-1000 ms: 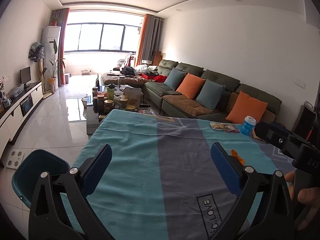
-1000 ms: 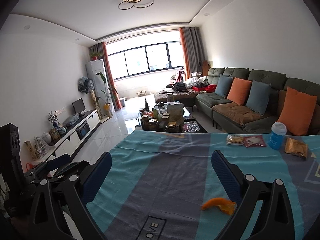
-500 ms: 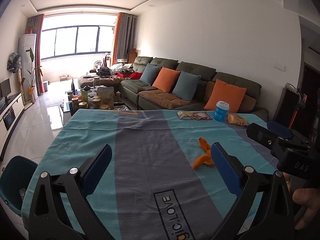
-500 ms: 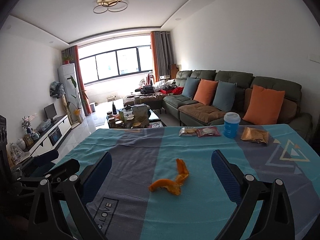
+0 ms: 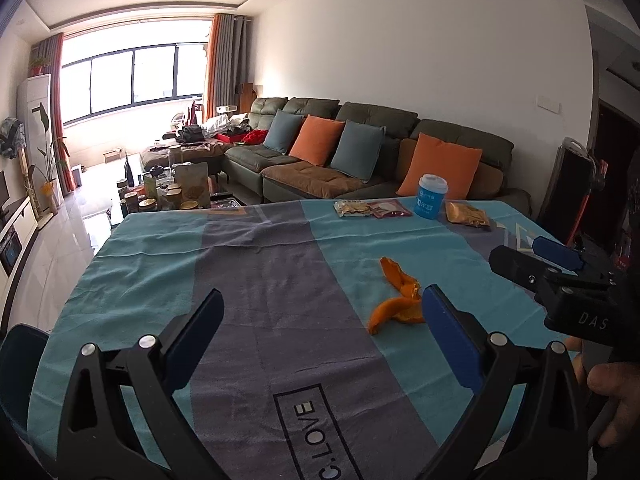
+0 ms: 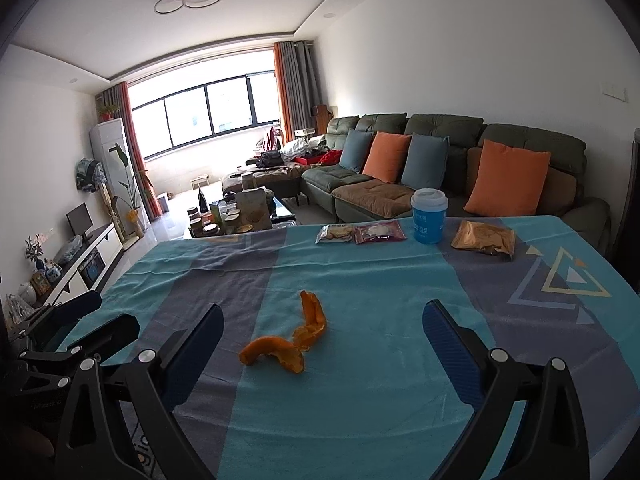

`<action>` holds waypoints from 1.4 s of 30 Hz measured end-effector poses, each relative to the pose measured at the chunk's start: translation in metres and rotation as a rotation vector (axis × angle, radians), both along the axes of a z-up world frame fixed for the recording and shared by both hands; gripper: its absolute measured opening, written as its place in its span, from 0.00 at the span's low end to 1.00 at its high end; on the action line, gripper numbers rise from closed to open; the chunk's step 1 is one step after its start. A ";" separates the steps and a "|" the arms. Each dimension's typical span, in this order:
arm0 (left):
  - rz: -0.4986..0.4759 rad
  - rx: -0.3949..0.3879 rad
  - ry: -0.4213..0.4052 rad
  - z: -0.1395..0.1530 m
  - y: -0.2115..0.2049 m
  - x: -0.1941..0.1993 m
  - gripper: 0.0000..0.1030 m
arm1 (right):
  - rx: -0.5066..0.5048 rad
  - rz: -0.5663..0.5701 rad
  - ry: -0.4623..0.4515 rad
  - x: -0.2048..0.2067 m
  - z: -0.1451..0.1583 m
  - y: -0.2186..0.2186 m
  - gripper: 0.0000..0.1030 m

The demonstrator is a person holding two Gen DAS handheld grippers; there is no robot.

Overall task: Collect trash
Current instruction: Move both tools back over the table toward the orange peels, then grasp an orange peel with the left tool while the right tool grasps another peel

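An orange peel lies on the teal and grey tablecloth; it also shows in the right wrist view. At the table's far side stand a blue paper cup, two snack wrappers and a golden crumpled packet. My left gripper is open and empty above the near table edge, the peel just inside its right finger. My right gripper is open and empty, the peel between its fingers and a little ahead. The right gripper shows at the right of the left wrist view.
A dark teal bin stands on the floor at the table's left corner. Behind the table are a green sofa with orange and blue cushions and a cluttered coffee table. A TV cabinet lines the left wall.
Both views have swung to the right across the table. The peel, cup and wrappers have come into fuller view, and the bin has slid to the left edge. Both grippers stayed open.
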State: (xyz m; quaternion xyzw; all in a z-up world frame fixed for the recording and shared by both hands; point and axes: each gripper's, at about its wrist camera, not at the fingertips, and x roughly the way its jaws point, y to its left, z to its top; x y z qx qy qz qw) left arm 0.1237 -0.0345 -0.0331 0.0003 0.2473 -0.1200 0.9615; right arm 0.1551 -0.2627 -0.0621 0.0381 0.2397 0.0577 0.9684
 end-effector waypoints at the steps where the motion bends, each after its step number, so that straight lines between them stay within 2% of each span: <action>1: -0.003 0.011 0.004 -0.003 -0.004 0.003 0.95 | 0.012 -0.002 0.011 0.005 -0.003 -0.004 0.93; 10: -0.088 0.111 0.066 -0.036 -0.037 0.039 0.95 | 0.051 0.027 0.118 0.048 -0.020 -0.015 0.93; 13: -0.134 0.126 0.120 -0.049 -0.047 0.053 0.95 | 0.062 0.044 0.148 0.060 -0.026 -0.016 0.93; 16: -0.177 0.179 0.157 -0.061 -0.059 0.066 0.95 | 0.068 0.063 0.168 0.069 -0.029 -0.013 0.93; 19: -0.222 0.170 0.202 -0.066 -0.065 0.076 0.93 | 0.083 0.082 0.188 0.076 -0.032 -0.012 0.93; 23: -0.233 0.156 0.260 -0.073 -0.066 0.092 0.75 | 0.100 0.087 0.209 0.085 -0.035 -0.015 0.92; 26: -0.238 0.152 0.300 -0.078 -0.067 0.098 0.66 | 0.106 0.092 0.216 0.090 -0.035 -0.015 0.92; 29: -0.244 0.144 0.317 -0.081 -0.068 0.101 0.61 | 0.106 0.106 0.228 0.094 -0.036 -0.014 0.92; 31: -0.247 0.120 0.336 -0.083 -0.066 0.105 0.48 | 0.114 0.125 0.249 0.098 -0.039 -0.012 0.88; 32: -0.247 0.114 0.346 -0.084 -0.066 0.107 0.45 | 0.118 0.132 0.260 0.100 -0.041 -0.011 0.88; 35: -0.255 0.100 0.357 -0.085 -0.065 0.109 0.41 | 0.116 0.155 0.289 0.106 -0.046 -0.006 0.83; 39: -0.284 0.092 0.359 -0.085 -0.068 0.108 0.24 | 0.115 0.187 0.333 0.113 -0.053 0.001 0.74; 40: -0.295 0.082 0.364 -0.086 -0.068 0.108 0.16 | 0.113 0.191 0.346 0.114 -0.056 0.002 0.70; 42: -0.295 0.072 0.368 -0.087 -0.068 0.109 0.16 | 0.114 0.195 0.359 0.116 -0.058 0.004 0.65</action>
